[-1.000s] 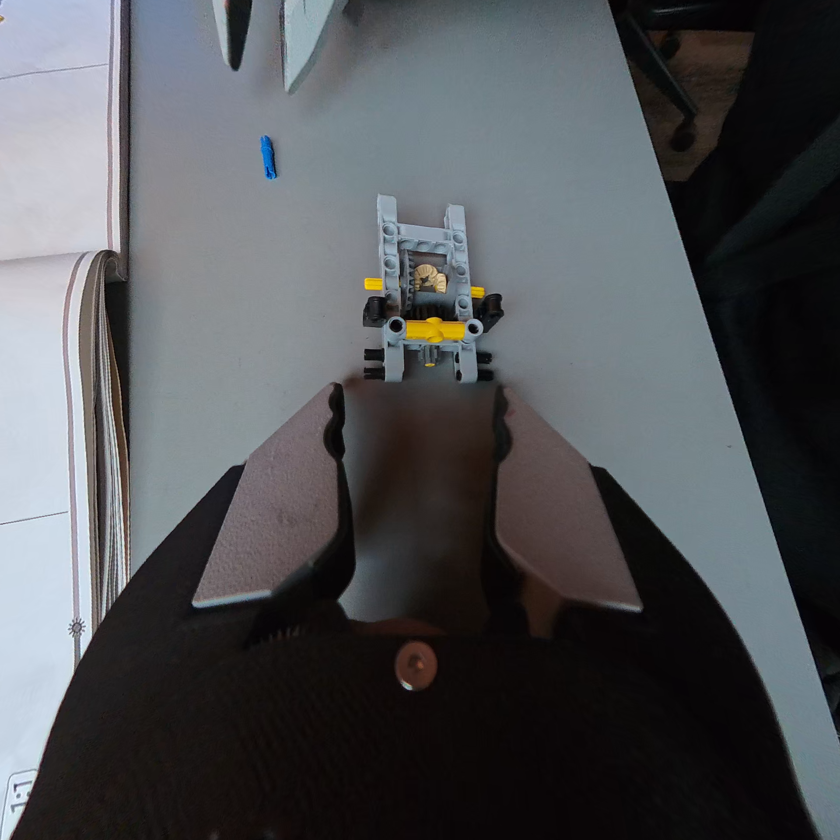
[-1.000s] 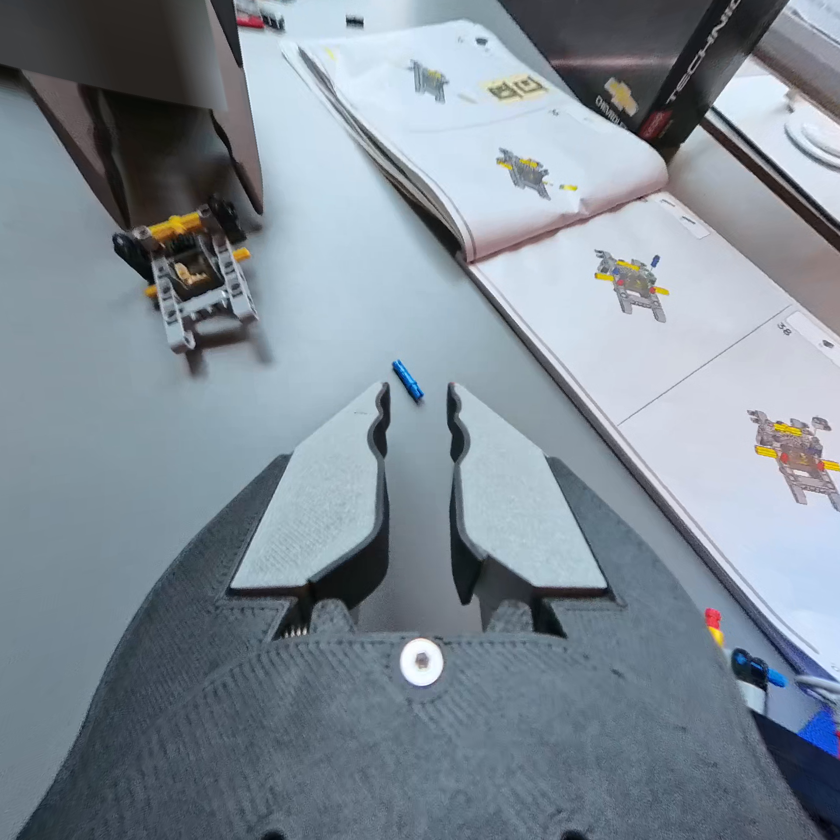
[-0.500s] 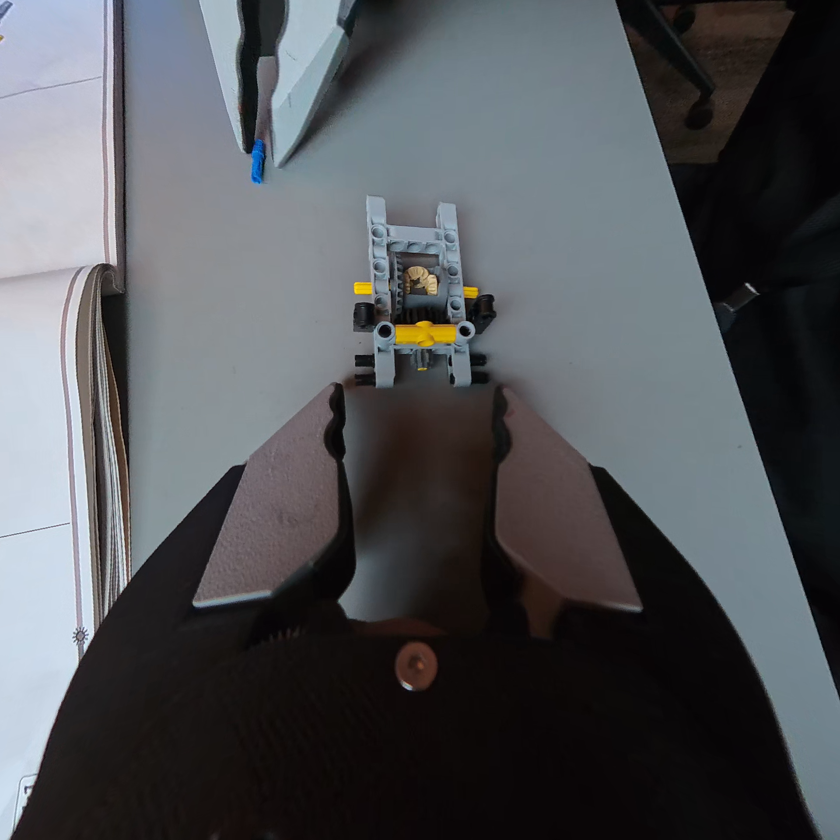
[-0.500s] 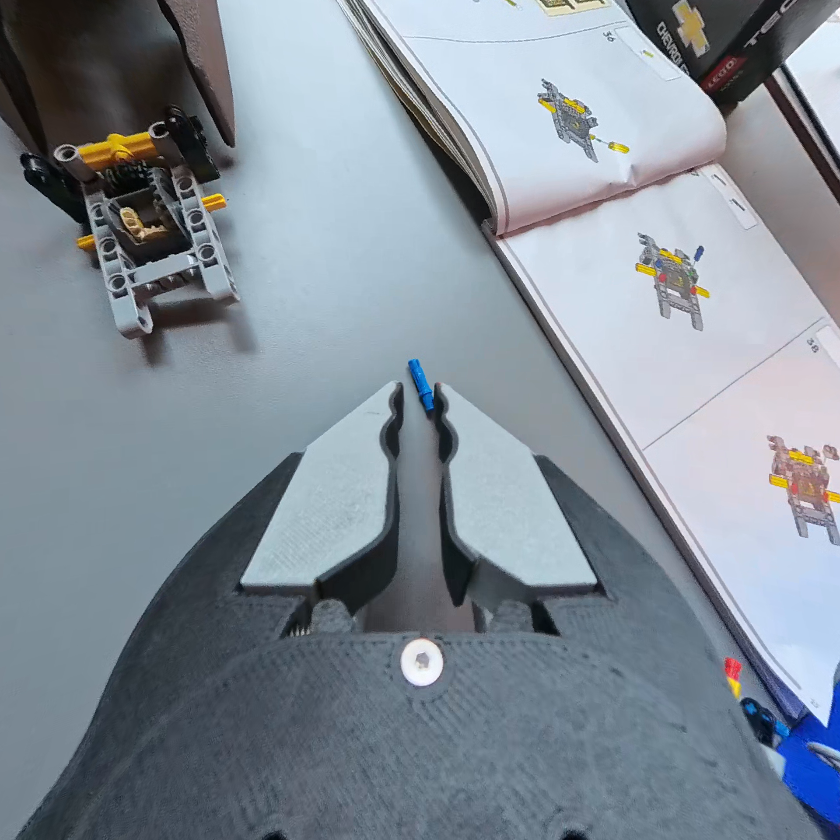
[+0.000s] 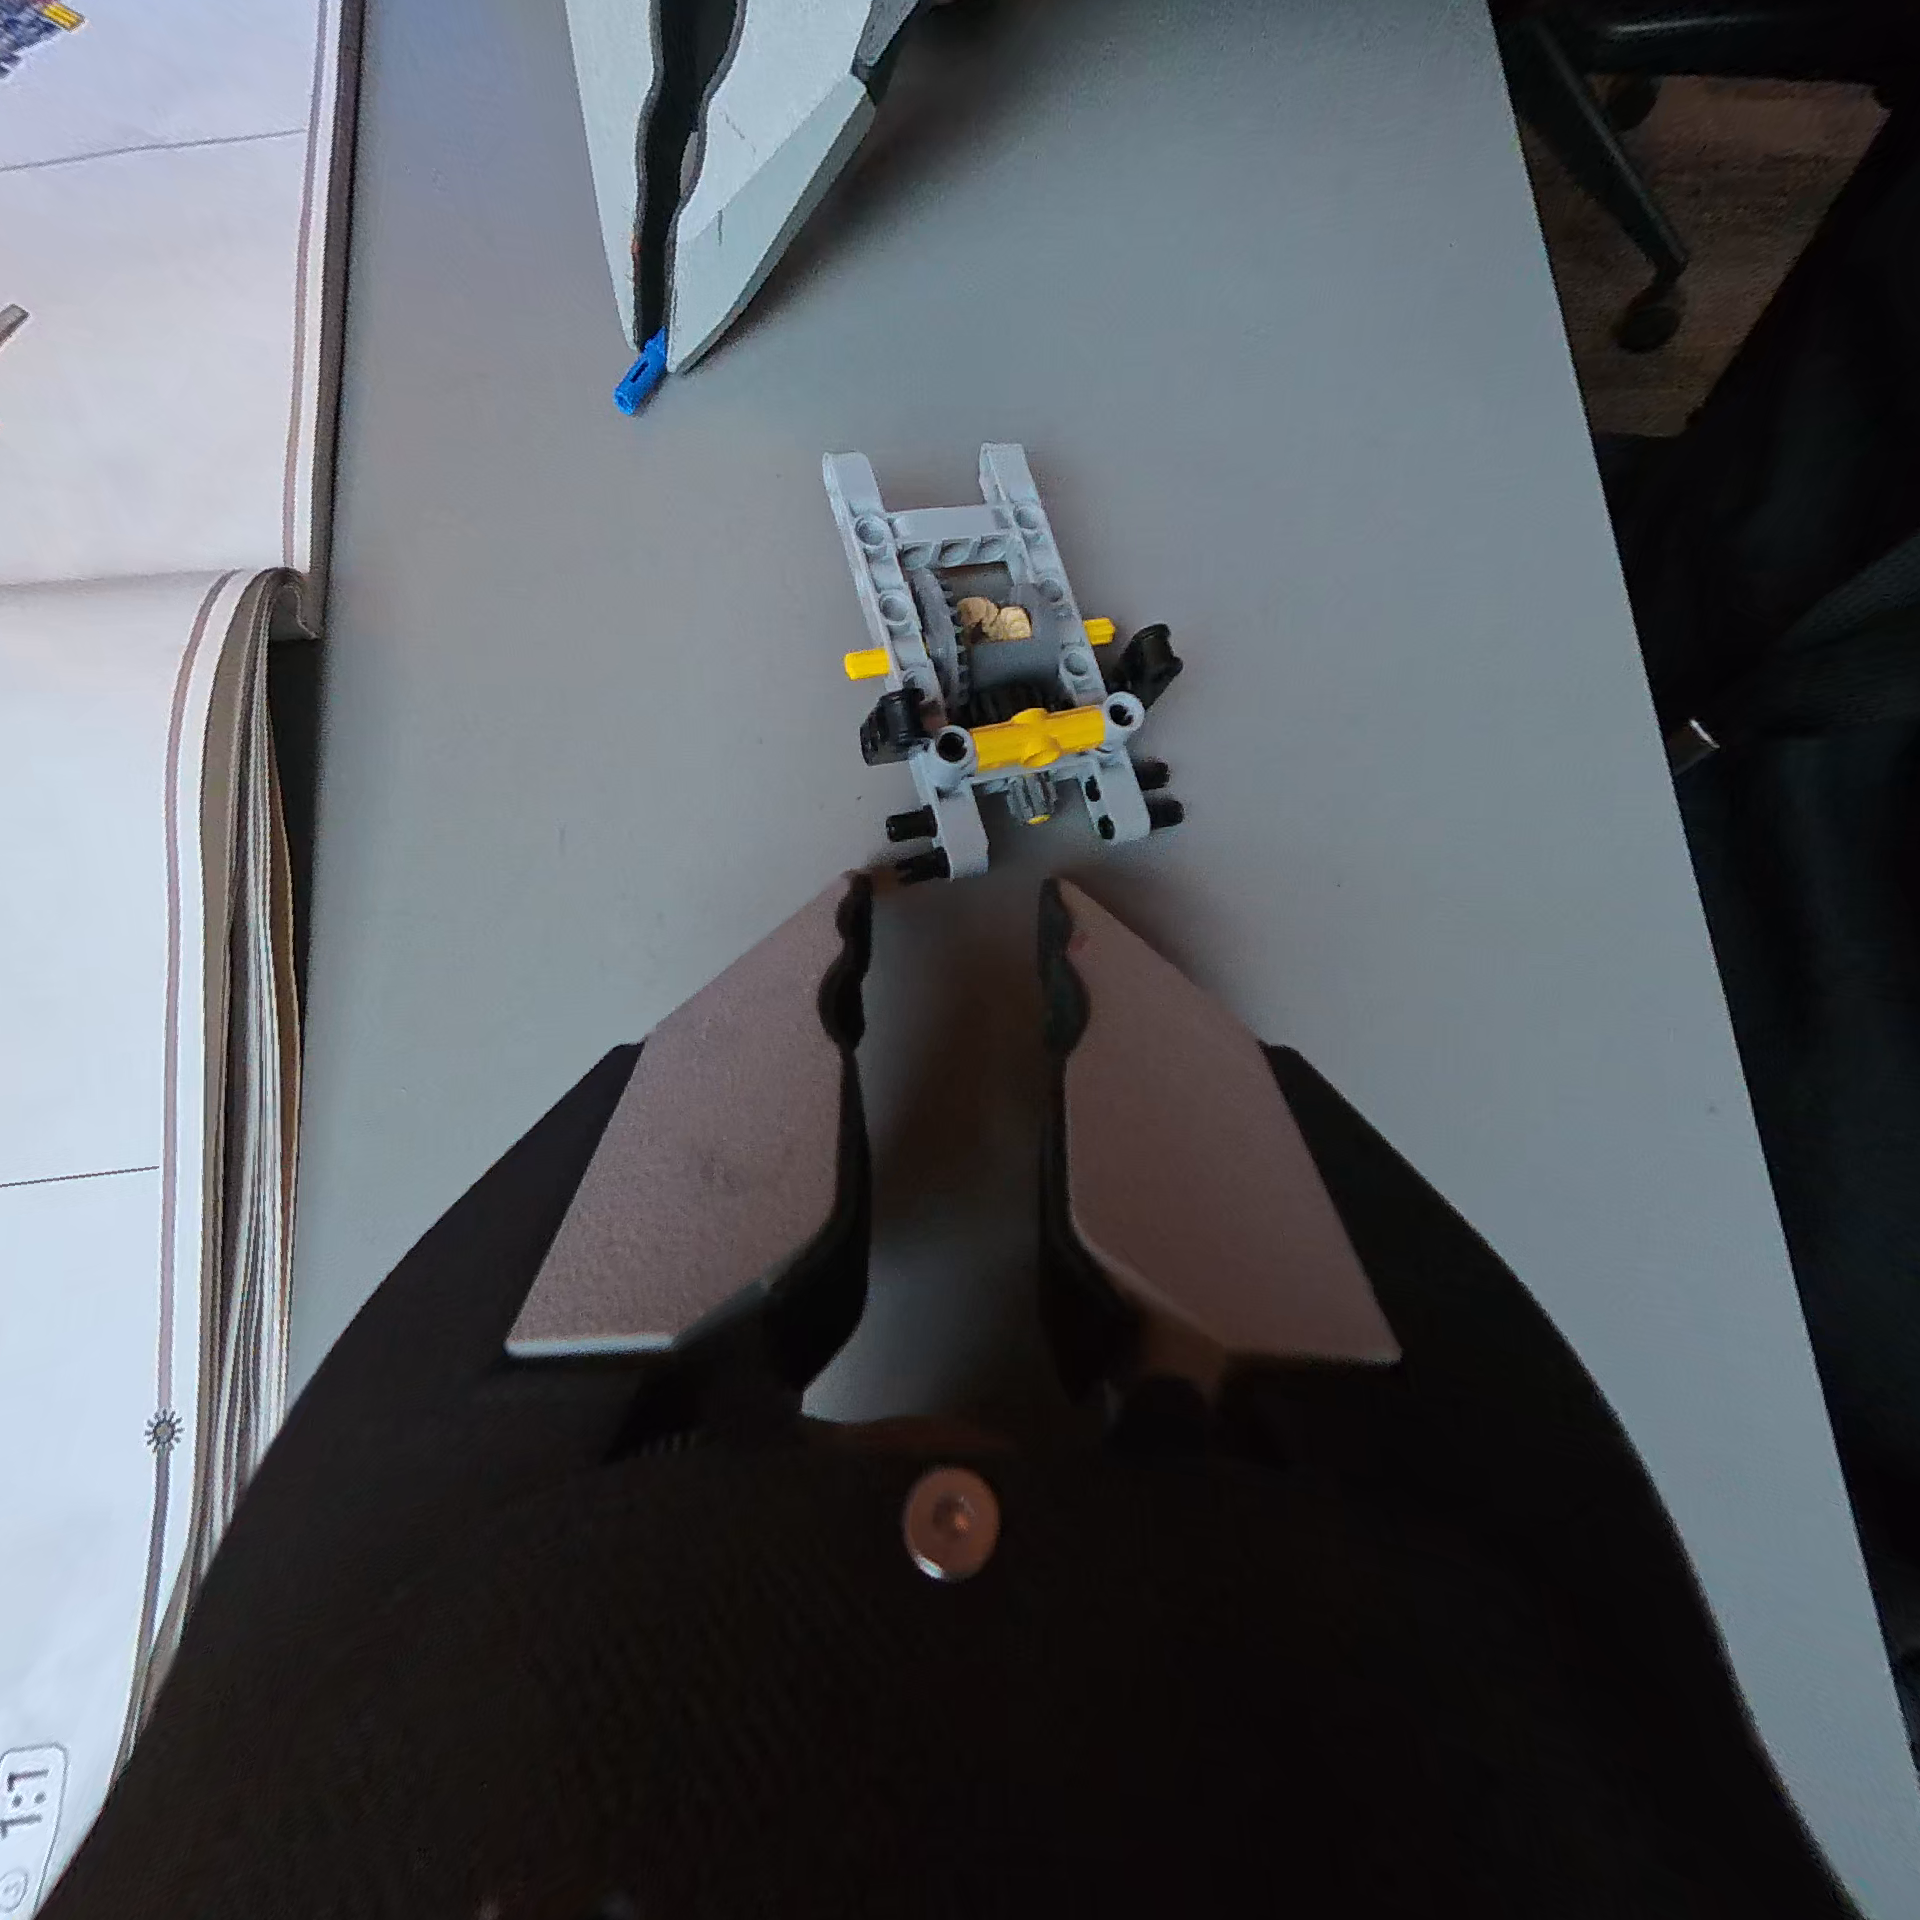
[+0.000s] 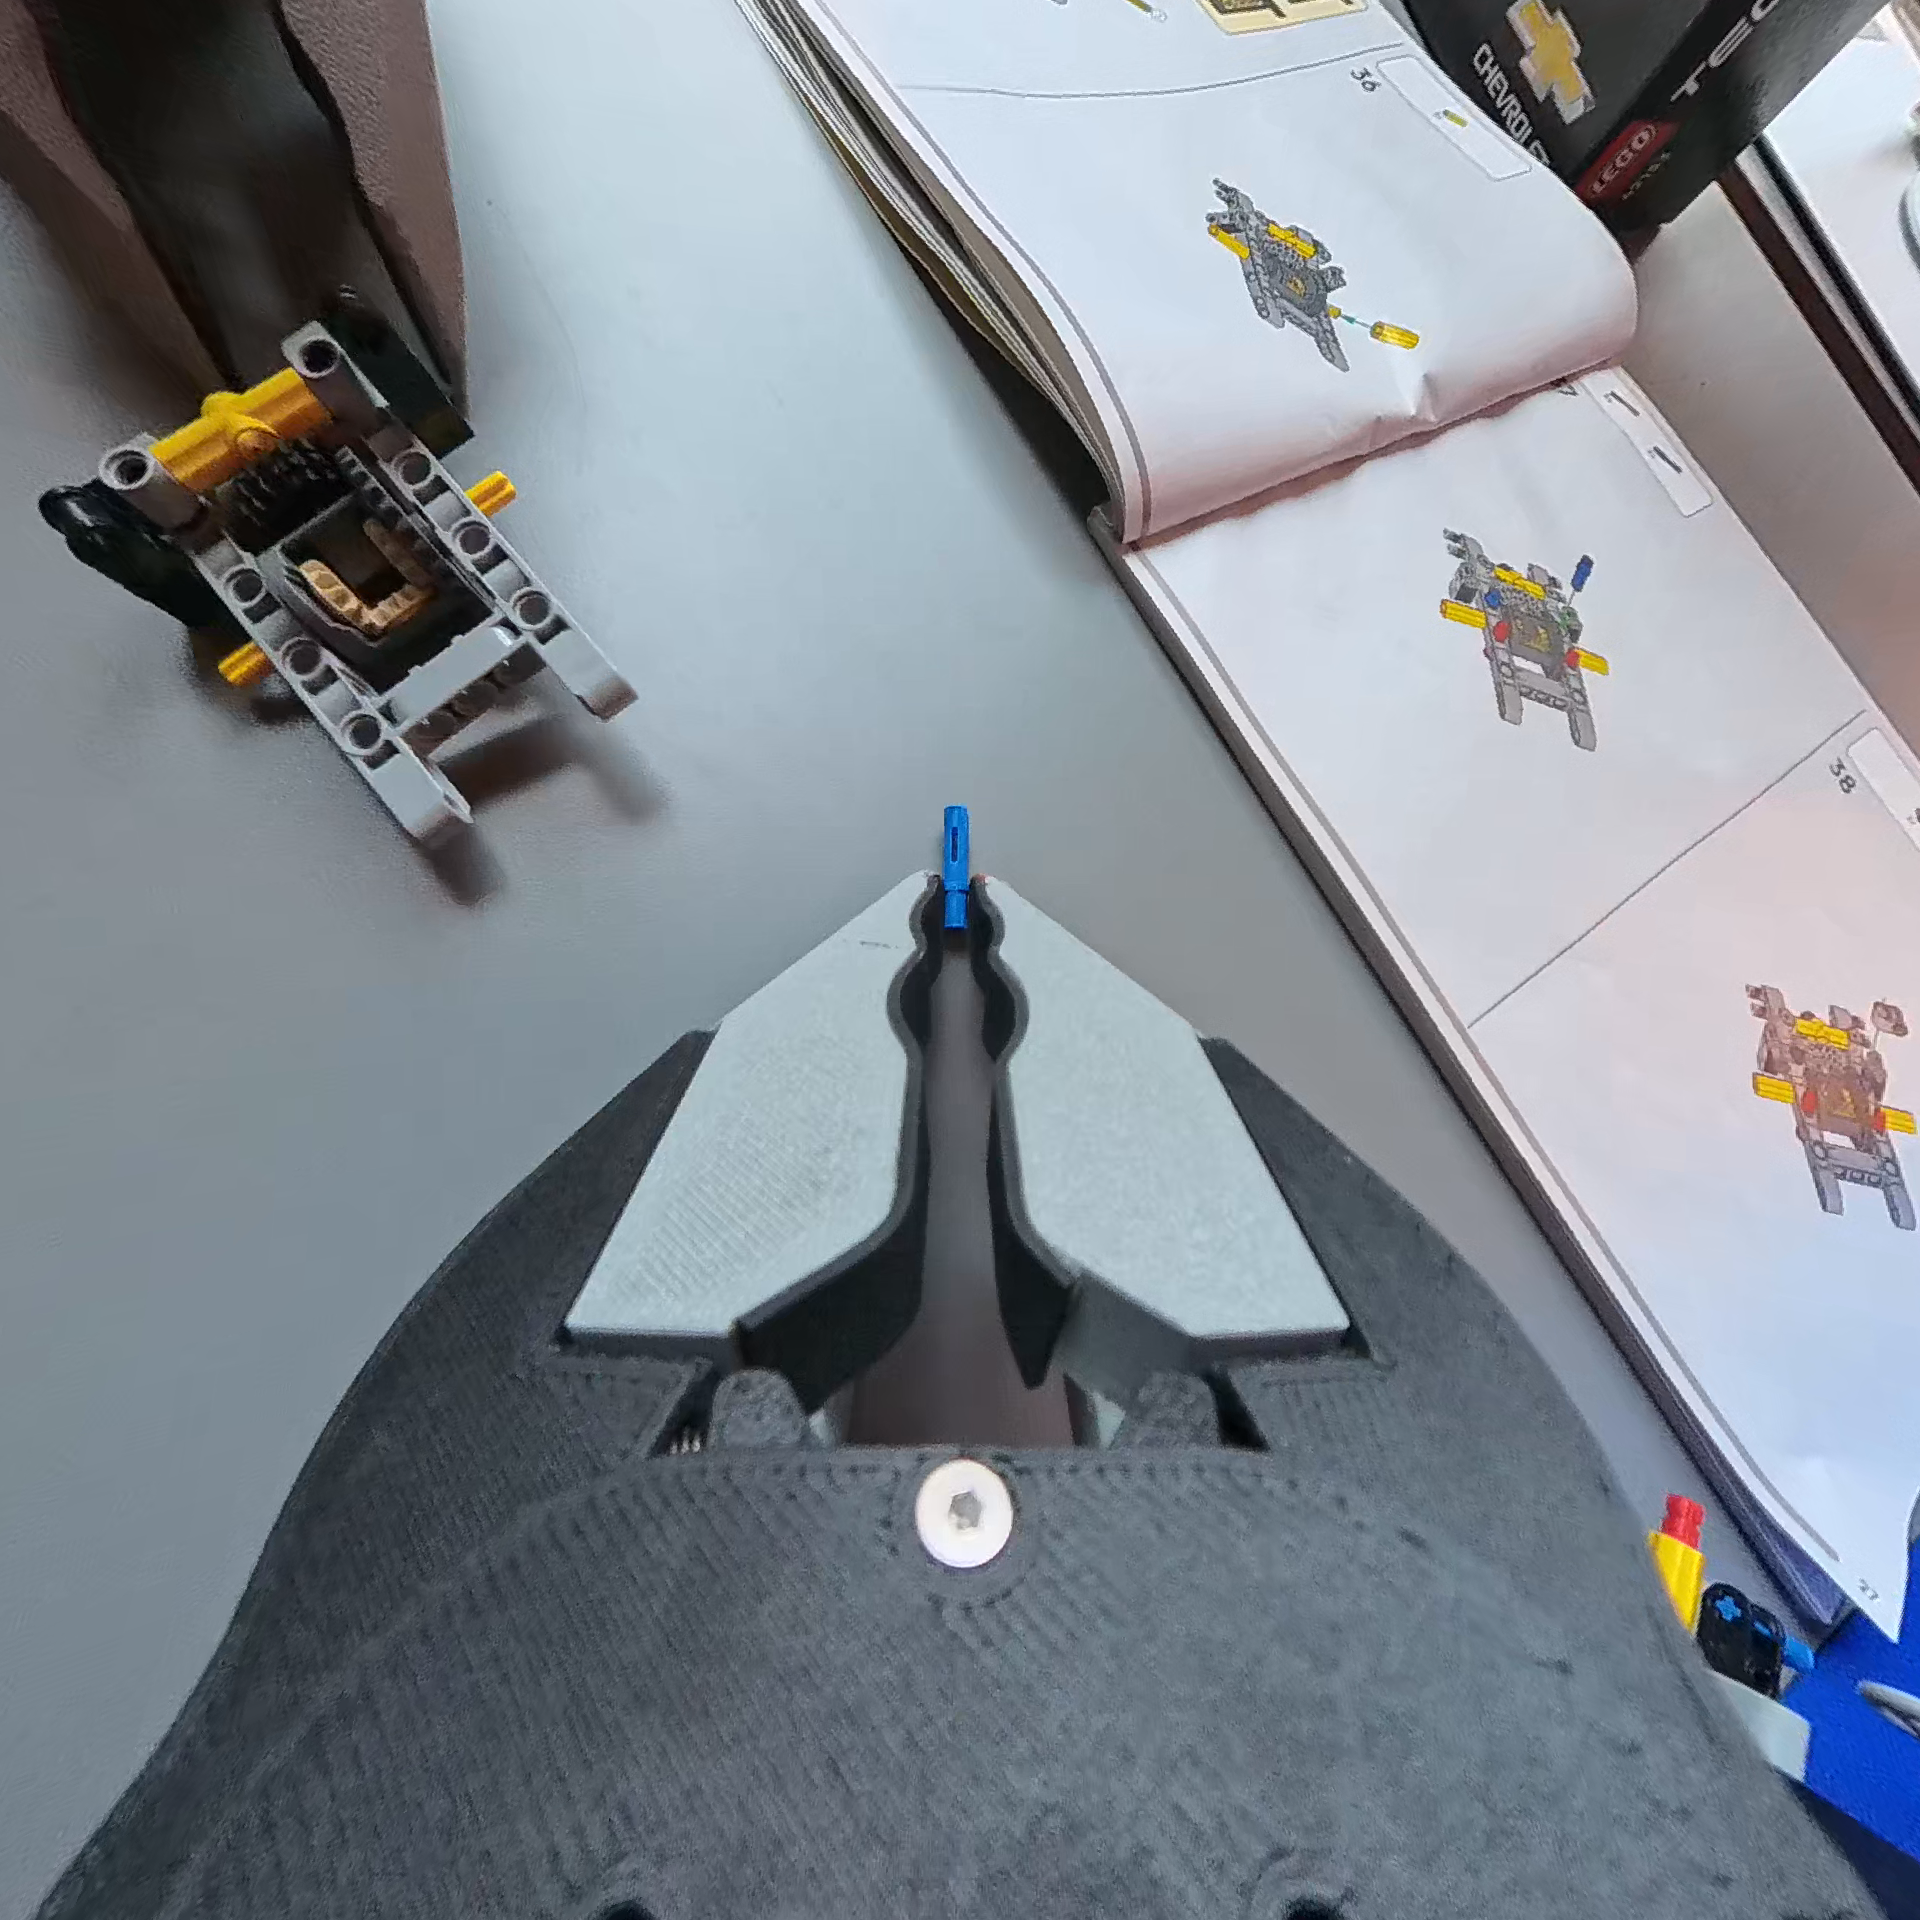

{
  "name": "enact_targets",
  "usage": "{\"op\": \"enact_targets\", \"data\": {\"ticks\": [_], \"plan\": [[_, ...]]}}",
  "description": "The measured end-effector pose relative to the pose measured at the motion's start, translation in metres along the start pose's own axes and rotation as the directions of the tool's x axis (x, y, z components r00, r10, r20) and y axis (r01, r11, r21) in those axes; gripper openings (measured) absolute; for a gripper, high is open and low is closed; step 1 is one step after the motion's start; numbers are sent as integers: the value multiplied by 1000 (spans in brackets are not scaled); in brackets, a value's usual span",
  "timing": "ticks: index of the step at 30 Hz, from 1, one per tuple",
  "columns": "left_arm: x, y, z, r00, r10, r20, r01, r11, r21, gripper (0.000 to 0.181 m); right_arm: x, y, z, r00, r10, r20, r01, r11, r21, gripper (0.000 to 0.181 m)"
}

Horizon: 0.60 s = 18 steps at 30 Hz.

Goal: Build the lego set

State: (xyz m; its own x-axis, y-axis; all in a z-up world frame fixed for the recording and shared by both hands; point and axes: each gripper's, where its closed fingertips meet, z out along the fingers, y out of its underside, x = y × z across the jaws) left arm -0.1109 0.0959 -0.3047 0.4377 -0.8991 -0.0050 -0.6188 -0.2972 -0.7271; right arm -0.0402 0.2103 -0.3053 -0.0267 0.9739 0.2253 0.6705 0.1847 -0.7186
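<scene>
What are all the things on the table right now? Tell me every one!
Lego model: one, grey with yellow and black bits, on the table just ahead of the left tongs.
Blue peg: one, blue, pinched at the tips of the right tongs.
Instruction book: one, white, lying open along the table's edge.
Box: one, black, behind the book.
Loose pieces: a few, red, yellow, black and blue, in the corner near the right tongs.
Table: one, grey.
Chair base: one, black, on the floor beyond the table.
Left tongs: one, open, empty.
Right tongs: one, shut on the peg.
</scene>
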Motion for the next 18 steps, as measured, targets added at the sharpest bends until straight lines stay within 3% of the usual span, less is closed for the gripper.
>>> {"op": "enact_targets", "data": {"ticks": [4,9,14,18], "plan": [[-6,0,-4,998,-55,29,54,998,19,50,-3,-6,-6,999,26,24,-27,999,43,1],[-26,-5,-27,981,-69,182,57,996,70,43,-26,-35,-29,987,87,137,-104,987,125,1],[-13,-57,-28,952,61,299,-99,988,115,35,-64,-59,-40,949,144,279,-183,976,118,1],[8,-76,-14,907,219,359,-260,963,72,30,-85,-59,-39,925,191,328,-220,974,56,1]]}}
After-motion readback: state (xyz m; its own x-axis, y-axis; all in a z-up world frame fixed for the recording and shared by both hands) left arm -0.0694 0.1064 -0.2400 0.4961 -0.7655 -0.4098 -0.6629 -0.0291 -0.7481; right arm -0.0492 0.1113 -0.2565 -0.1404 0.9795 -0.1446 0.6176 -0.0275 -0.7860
